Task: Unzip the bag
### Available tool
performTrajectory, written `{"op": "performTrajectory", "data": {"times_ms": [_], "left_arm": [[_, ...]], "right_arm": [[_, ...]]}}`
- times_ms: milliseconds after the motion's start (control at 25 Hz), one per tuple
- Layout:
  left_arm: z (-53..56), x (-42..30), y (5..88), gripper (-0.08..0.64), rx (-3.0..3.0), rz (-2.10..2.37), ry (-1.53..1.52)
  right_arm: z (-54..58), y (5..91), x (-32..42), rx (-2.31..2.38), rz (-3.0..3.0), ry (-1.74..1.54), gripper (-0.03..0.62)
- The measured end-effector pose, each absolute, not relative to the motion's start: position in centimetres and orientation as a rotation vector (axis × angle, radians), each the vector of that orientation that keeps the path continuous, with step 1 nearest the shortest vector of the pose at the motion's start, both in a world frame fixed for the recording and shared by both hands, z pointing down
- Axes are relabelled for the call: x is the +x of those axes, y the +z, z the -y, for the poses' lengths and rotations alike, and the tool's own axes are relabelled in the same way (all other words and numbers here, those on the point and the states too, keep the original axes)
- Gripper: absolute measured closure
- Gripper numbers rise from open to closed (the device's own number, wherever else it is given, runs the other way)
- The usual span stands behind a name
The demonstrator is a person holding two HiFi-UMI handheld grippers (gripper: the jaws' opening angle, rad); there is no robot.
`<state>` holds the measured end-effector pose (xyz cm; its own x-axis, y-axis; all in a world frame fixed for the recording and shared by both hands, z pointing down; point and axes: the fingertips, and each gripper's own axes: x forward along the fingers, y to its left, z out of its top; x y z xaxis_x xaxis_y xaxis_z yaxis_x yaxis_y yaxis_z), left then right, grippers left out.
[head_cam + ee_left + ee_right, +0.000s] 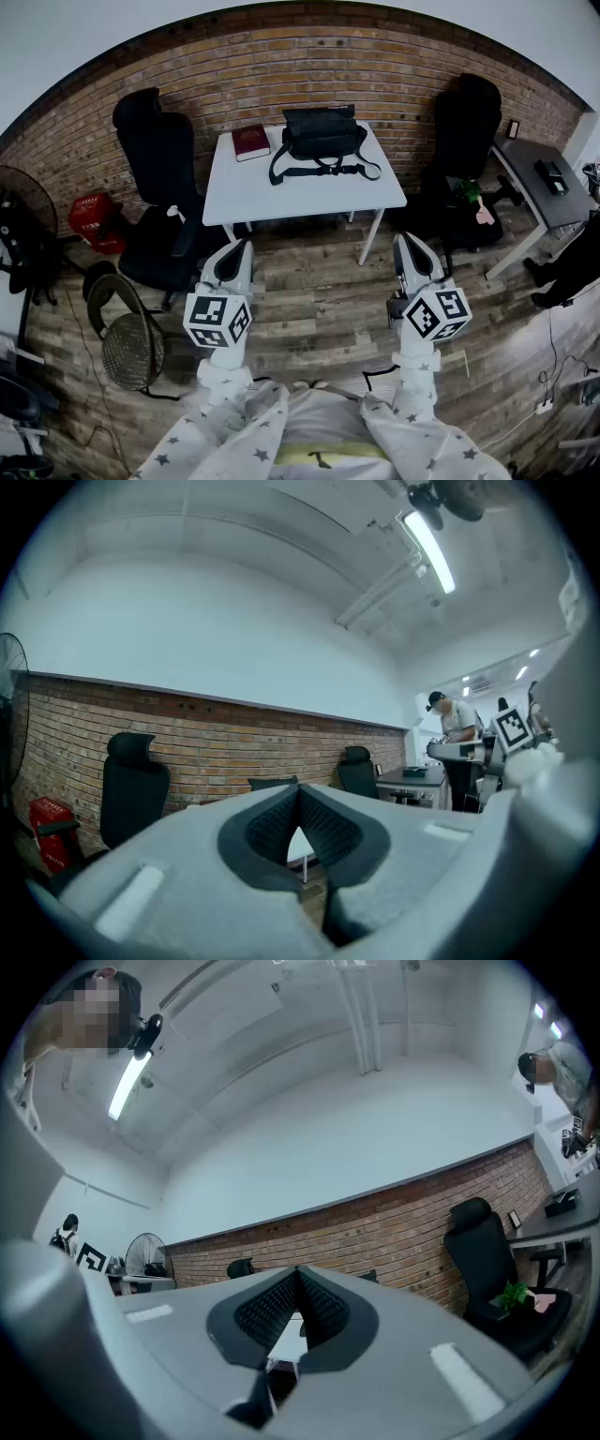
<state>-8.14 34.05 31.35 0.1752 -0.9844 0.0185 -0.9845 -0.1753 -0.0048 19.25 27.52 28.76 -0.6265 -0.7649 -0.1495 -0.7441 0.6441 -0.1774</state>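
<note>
- Bag [322,134]: black; sits at the back edge of the white worktop [253,192], right of its centre; strap [323,171] lies loose on the worktop in front of the bag; zip too small to read from the head view.
- Red book [250,142]: on the worktop's back left part, just left of the bag, not touching it.
- Left gripper [241,247]: held above the wooden floor [319,300], in front of the worktop's front left corner, well apart from the bag; fingers [267,827] pressed together, pads meeting, nothing between them.
- Right gripper [405,241]: above the floor, in front of the worktop's front right leg, well apart from the bag; fingers [262,1312] likewise closed tip to tip, empty.
- Black chairs: one [159,187] to the left of the worktop, one [466,131] to its right; brick wall [281,66] behind the worktop.
</note>
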Motion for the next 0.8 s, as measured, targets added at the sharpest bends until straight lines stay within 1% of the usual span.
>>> {"op": "performTrajectory", "data": {"times_ms": [800], "left_arm": [[-36.9, -5.2, 32.6, 0.563, 2.357, 2.024, 0.051]], "right_arm": [[-29.0, 29.7, 21.0, -1.162, -2.655, -0.179, 0.591]]}}
